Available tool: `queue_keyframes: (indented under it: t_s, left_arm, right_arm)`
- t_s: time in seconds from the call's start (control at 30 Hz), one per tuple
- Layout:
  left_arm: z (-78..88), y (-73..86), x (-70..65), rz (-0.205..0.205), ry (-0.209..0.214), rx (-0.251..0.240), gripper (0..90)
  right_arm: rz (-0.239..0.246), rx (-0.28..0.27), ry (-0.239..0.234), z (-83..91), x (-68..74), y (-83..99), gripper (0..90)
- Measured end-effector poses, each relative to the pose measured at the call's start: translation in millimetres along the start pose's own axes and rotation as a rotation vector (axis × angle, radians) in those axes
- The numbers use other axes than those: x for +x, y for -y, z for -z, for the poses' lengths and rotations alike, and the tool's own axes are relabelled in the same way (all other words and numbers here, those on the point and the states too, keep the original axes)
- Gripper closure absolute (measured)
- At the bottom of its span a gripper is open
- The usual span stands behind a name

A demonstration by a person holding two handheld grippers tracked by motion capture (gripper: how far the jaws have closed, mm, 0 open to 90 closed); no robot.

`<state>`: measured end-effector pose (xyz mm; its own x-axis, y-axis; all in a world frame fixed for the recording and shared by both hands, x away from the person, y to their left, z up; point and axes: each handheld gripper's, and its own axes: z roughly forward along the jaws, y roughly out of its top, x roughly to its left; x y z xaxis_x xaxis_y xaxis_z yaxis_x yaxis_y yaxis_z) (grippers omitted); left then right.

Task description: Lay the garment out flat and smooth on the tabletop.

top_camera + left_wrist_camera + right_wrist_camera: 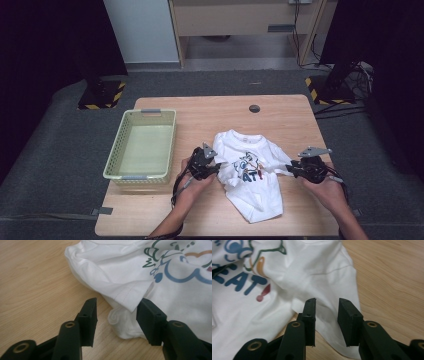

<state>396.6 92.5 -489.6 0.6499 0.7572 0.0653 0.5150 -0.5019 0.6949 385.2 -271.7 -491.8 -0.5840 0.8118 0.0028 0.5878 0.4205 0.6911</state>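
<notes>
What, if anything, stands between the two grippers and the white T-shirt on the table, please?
Nothing visible does. The left gripper stands open at a folded sleeve edge of the T-shirt, and the right gripper stands open over its other edge, bare cloth before both.

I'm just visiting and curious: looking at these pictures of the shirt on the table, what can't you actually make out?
- T-shirt print: its wording is too small in the high view and cut off by the frame edge in both gripper views.
- Basket: its near inside wall is hidden by its own rim in the high view.
- Left hand-held gripper: folds hide what lies under the sleeve between its open jaws.
- Right hand-held gripper: whether its pads touch the cloth is unclear.
</notes>
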Motion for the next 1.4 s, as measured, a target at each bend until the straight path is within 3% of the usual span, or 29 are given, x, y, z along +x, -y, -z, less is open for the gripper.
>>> queue_keyframes:
  t_s: [0.13,0.27,0.33,0.43,0.5,0.53,0.6,0.77,0.93,1.1,1.3,1.4]
  left_arm:
    - [-0.3,-2.3,-3.7,-0.014,-0.003,-0.010,45.4]
    - [-2.4,-2.3,-3.1,-0.011,-0.004,-0.002,47.4]
    - [-3.8,-1.9,-1.2,-0.010,0.000,0.002,53.7]
    - [-5.1,-2.1,3.1,-0.006,0.002,0.000,66.5]
    - [-5.0,-2.8,6.3,0.001,0.025,-0.006,77.0]
    - [-4.7,-3.0,8.2,0.025,0.050,-0.010,85.5]
    - [-3.1,-4.0,12.7,0.051,0.063,-0.015,89.6]
    - [5.3,-4.9,22.2,0.059,0.024,-0.022,90.0]
    - [11.3,-3.2,30.9,0.081,-0.017,-0.016,89.9]
    - [14.7,-0.3,37.6,0.113,-0.024,-0.009,88.9]
    - [24.9,-2.6,40.9,0.158,-0.034,-0.059,79.4]
    - [30.0,-4.9,40.6,0.156,-0.047,-0.077,72.3]
  right_arm:
    - [0.047,-0.002,-0.028,-3.6,10.7,-4.3,61.1]
    - [0.050,-0.015,-0.069,-8.7,18.6,-7.6,52.0]
    - [0.064,-0.037,-0.094,-10.0,21.0,-8.2,50.3]
    - [0.080,-0.036,-0.078,-13.4,24.0,-9.1,47.6]
    - [0.087,-0.029,-0.066,-15.3,25.6,-9.4,47.2]
    - [0.093,-0.027,-0.064,-16.5,26.2,-9.5,47.2]
    - [0.091,-0.027,-0.074,-17.3,28.6,-10.0,47.6]
    - [0.111,-0.012,-0.055,-20.9,31.6,-10.2,47.7]
    - [0.100,0.009,-0.032,-25.6,27.5,-6.6,49.0]
    - [0.096,0.028,-0.016,-26.9,24.3,-3.6,50.2]
    - [0.092,0.031,-0.019,-26.0,24.2,-3.1,49.3]
    - [0.089,0.032,-0.019,-24.5,24.8,-3.3,48.9]
